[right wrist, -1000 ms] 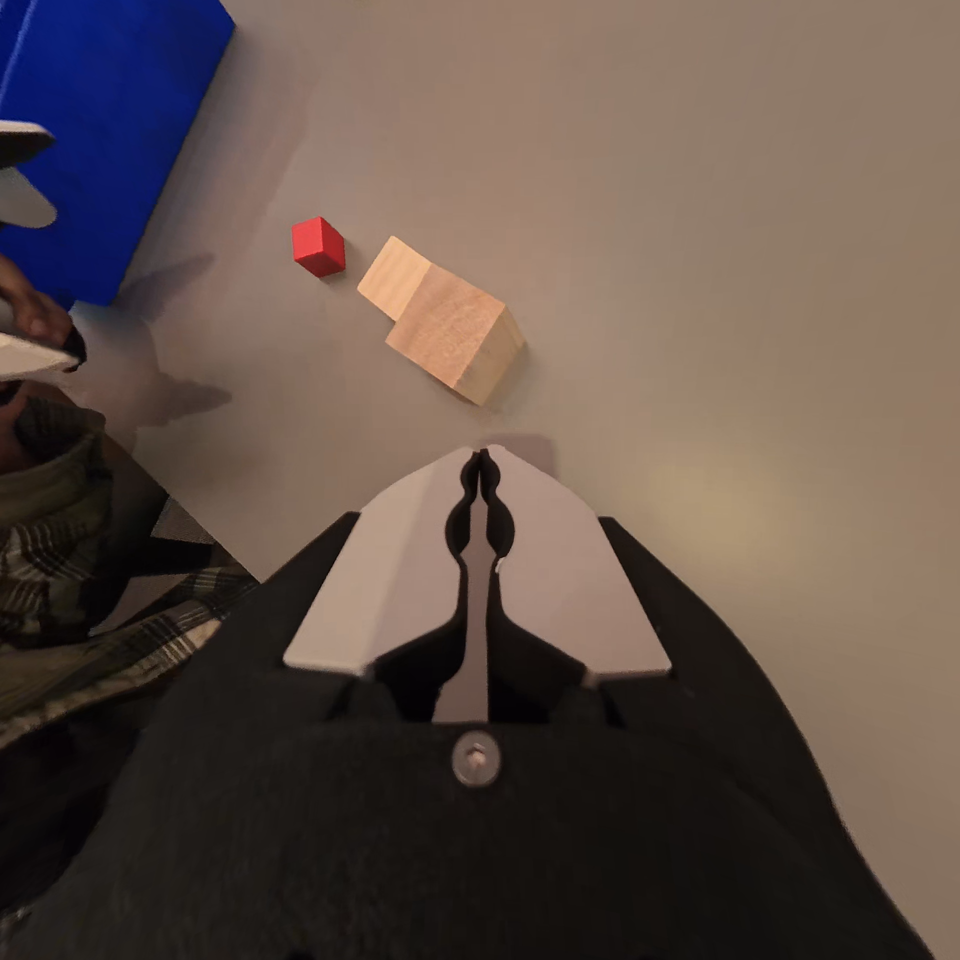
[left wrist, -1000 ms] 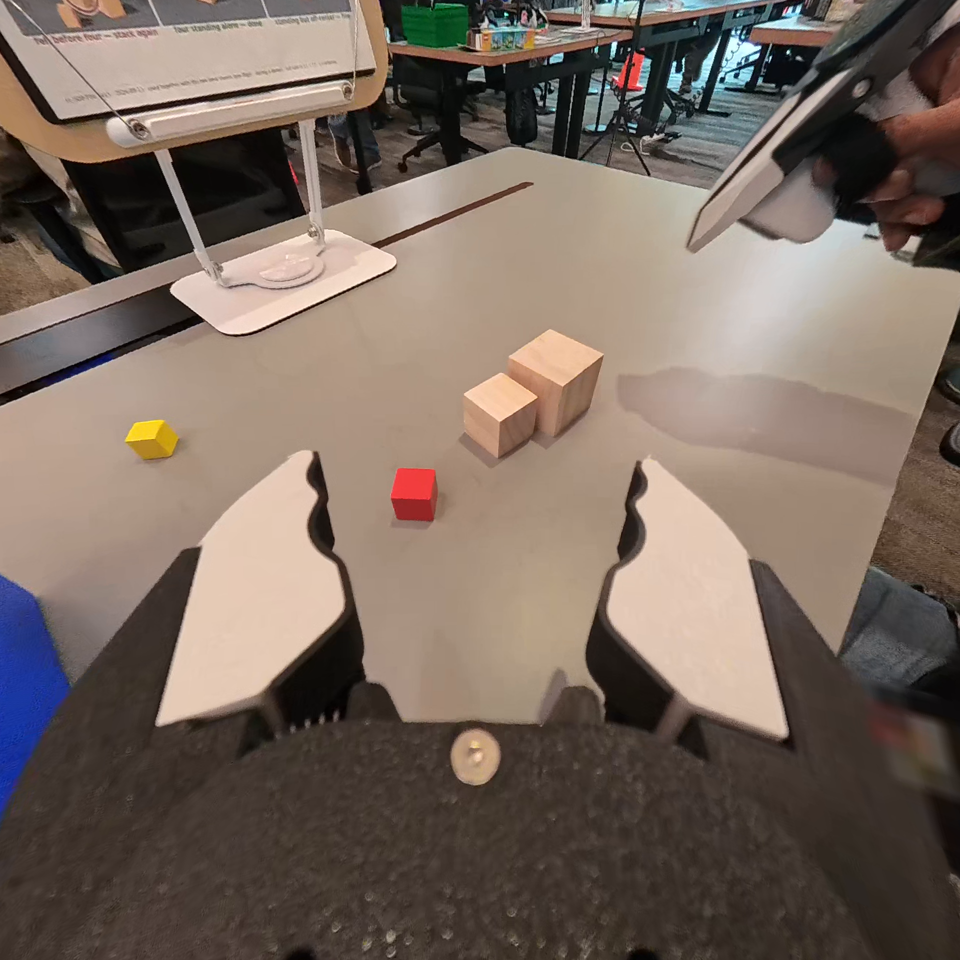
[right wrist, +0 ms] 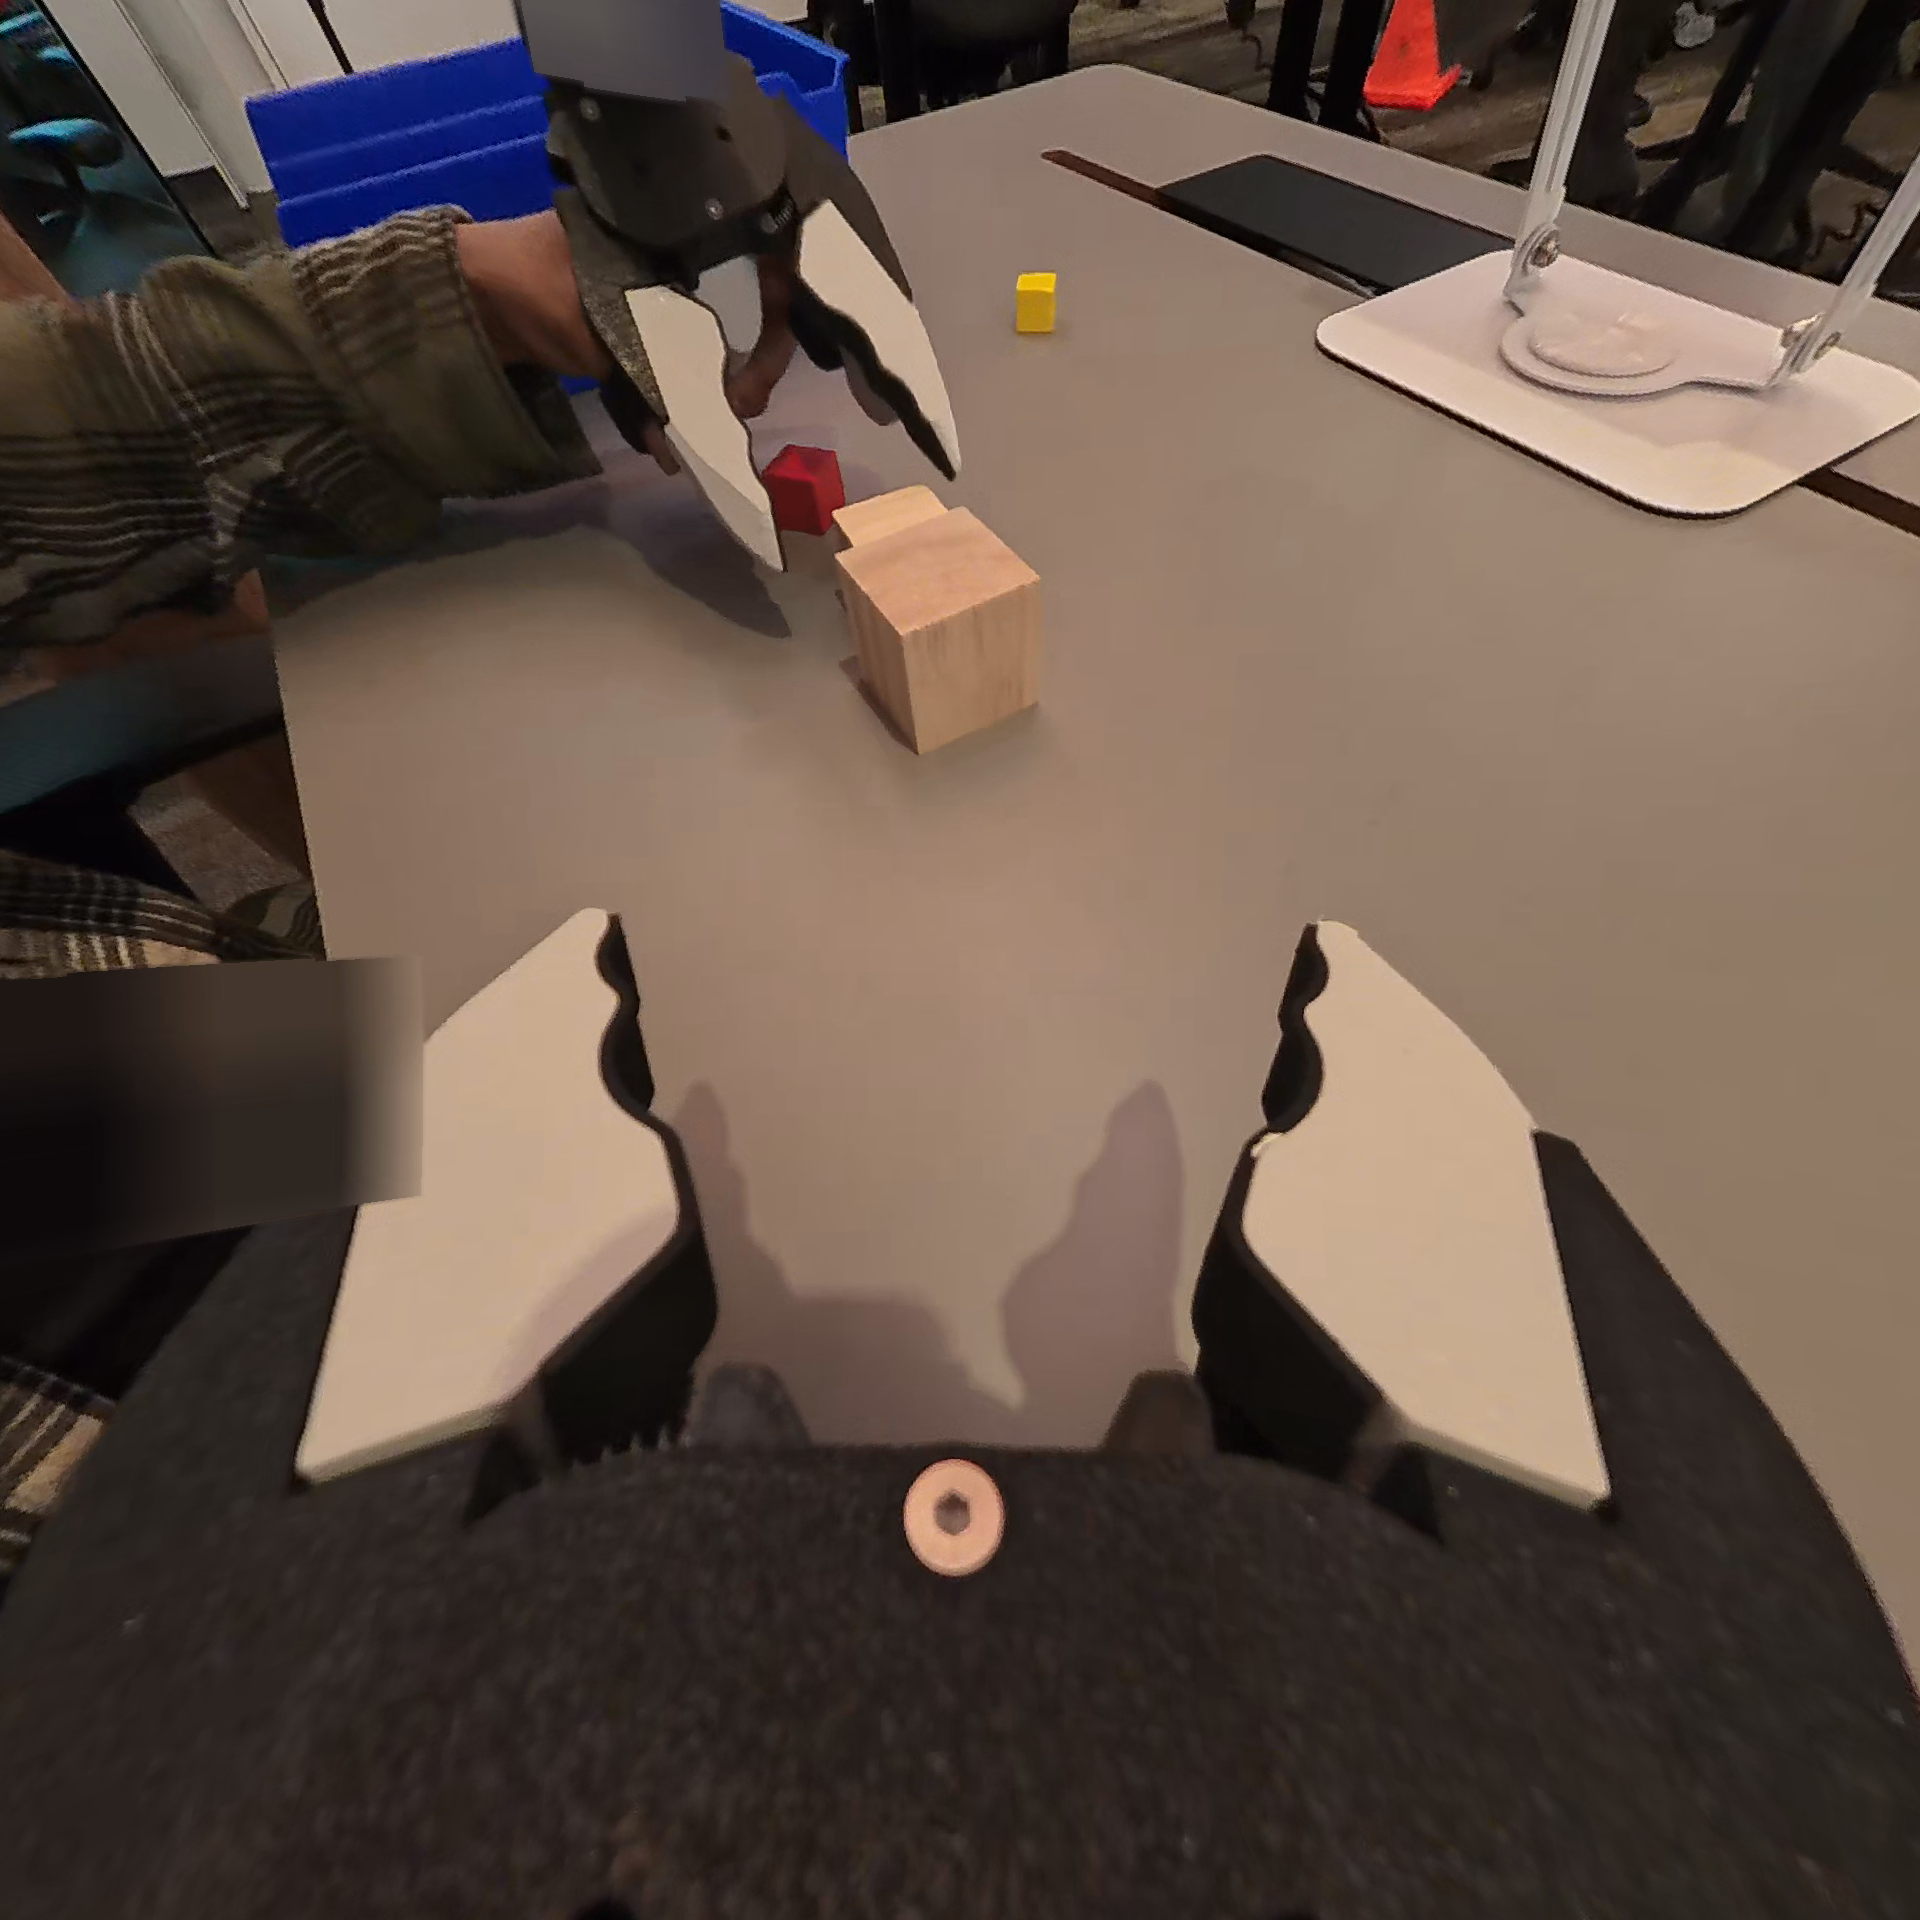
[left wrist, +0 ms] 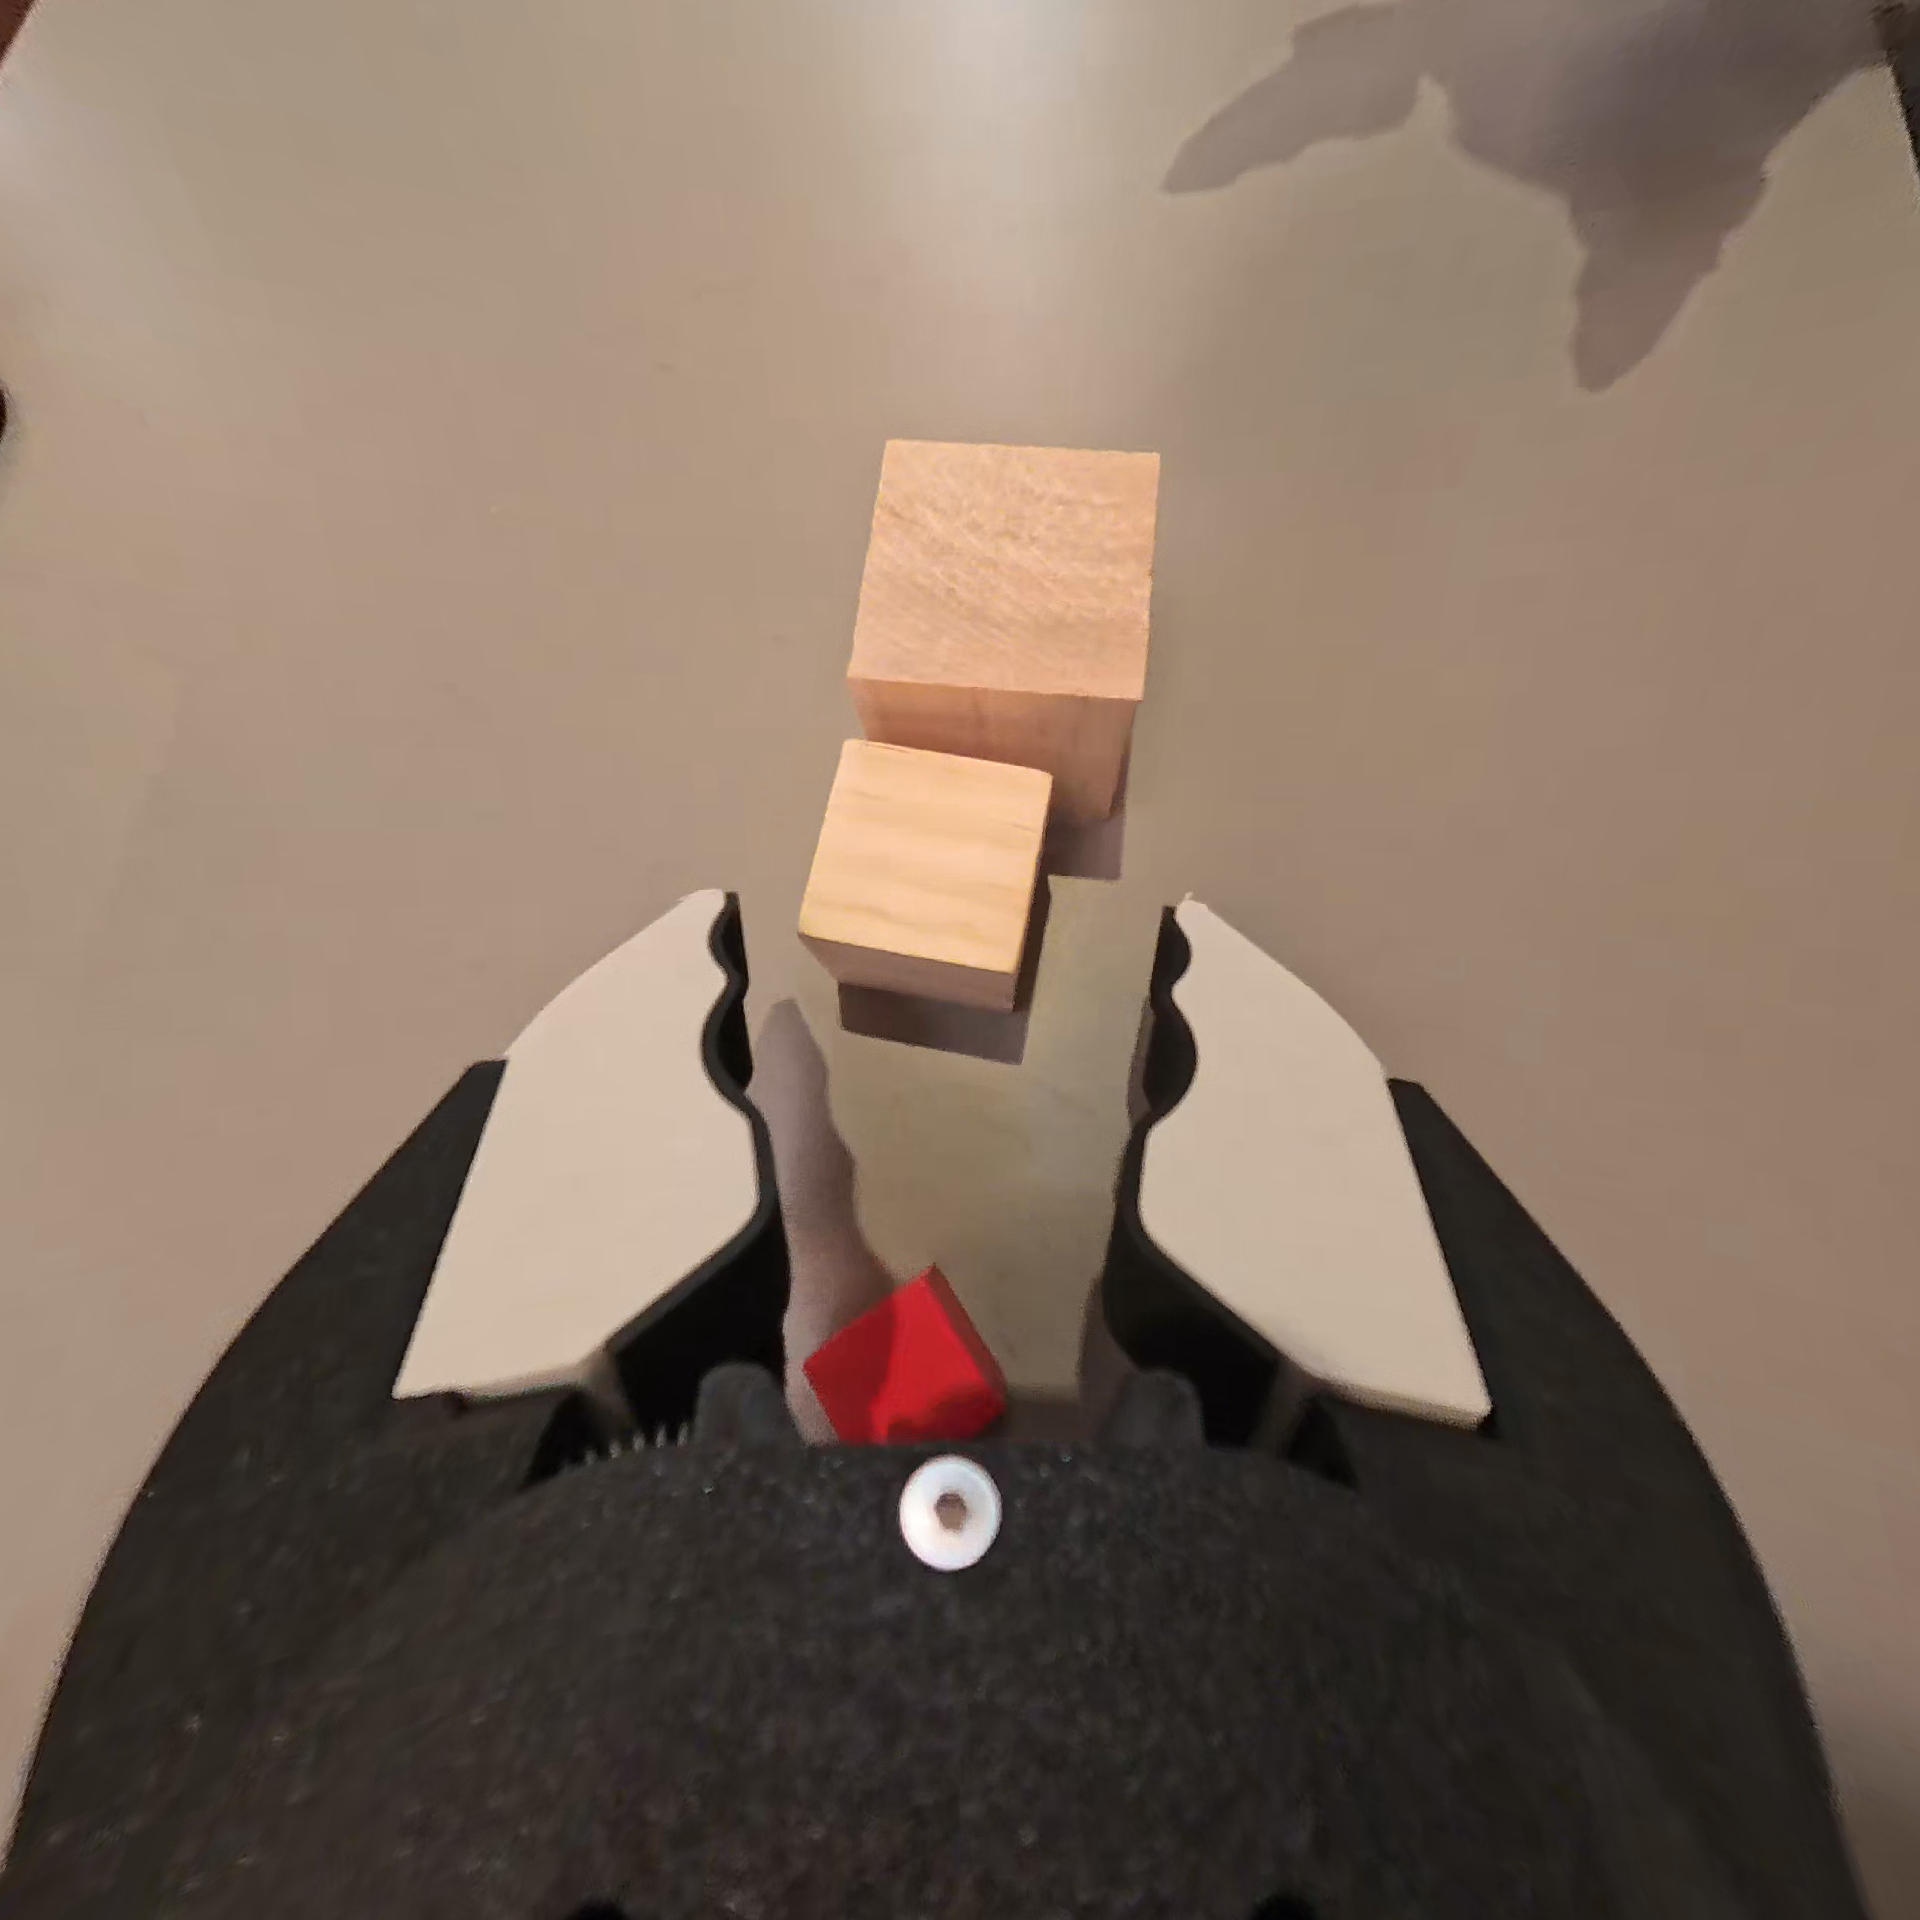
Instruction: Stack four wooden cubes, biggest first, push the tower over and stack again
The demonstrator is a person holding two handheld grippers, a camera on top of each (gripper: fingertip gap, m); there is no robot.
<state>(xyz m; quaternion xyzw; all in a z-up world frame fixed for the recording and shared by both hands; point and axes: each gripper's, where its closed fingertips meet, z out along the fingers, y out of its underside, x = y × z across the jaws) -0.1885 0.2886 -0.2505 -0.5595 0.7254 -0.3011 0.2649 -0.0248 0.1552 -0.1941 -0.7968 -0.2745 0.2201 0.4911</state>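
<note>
Looking down my left tool point(left wrist: 956, 925), spread wide and empty, I count three cubes on the counter point(left wrist: 416, 520): one big wooden cube point(left wrist: 1006, 582) touching one smaller wooden cube point(left wrist: 925, 868), one red cube point(left wrist: 902, 1361) nearest. My right tool point(right wrist: 961, 935), likewise spread empty, shows four cubes, adding one yellow cube point(right wrist: 1036, 301) well apart.

1. Two plain wooden cubes: the larger cube point(right wrist: 940, 623) at centre frame in the right wrist view, the smaller cube point(right wrist: 883, 516) touching it just behind.
2. One red cube point(right wrist: 802, 488), left of centre.
3. One yellow cube point(right wrist: 1036, 301), upper centre.
4. Two hand-held grippers: the left hand-held gripper point(right wrist: 868, 520) and the right hand-held gripper point(right wrist: 961, 925).
5. One blue bin point(right wrist: 416, 135), upper left.
6. One white stand base point(right wrist: 1621, 405), upper right.
7. One table point(right wrist: 1351, 727).
</note>
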